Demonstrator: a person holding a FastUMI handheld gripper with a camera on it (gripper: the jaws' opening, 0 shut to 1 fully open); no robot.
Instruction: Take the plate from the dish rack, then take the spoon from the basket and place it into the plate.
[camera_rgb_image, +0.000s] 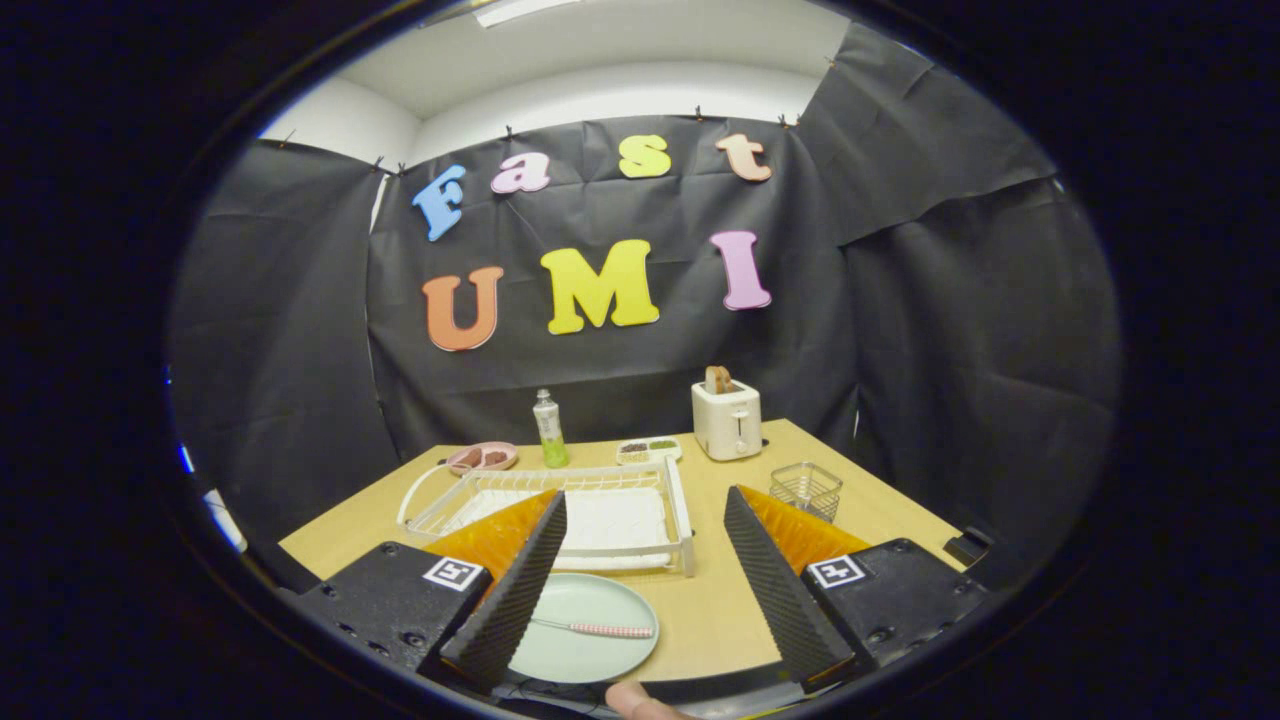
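**Spoon resting in the plate**

The gripper hangs with jaws wide and empty above the light wooden desk. Between them lies the round pale-green plate, holding the pink-handled spoon. Beyond stands the white wire dish rack; the small wire basket sits well apart.

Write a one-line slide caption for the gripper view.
Open gripper above the table: spoon lies in the green plate, in front of the white dish rack; wire basket beyond.
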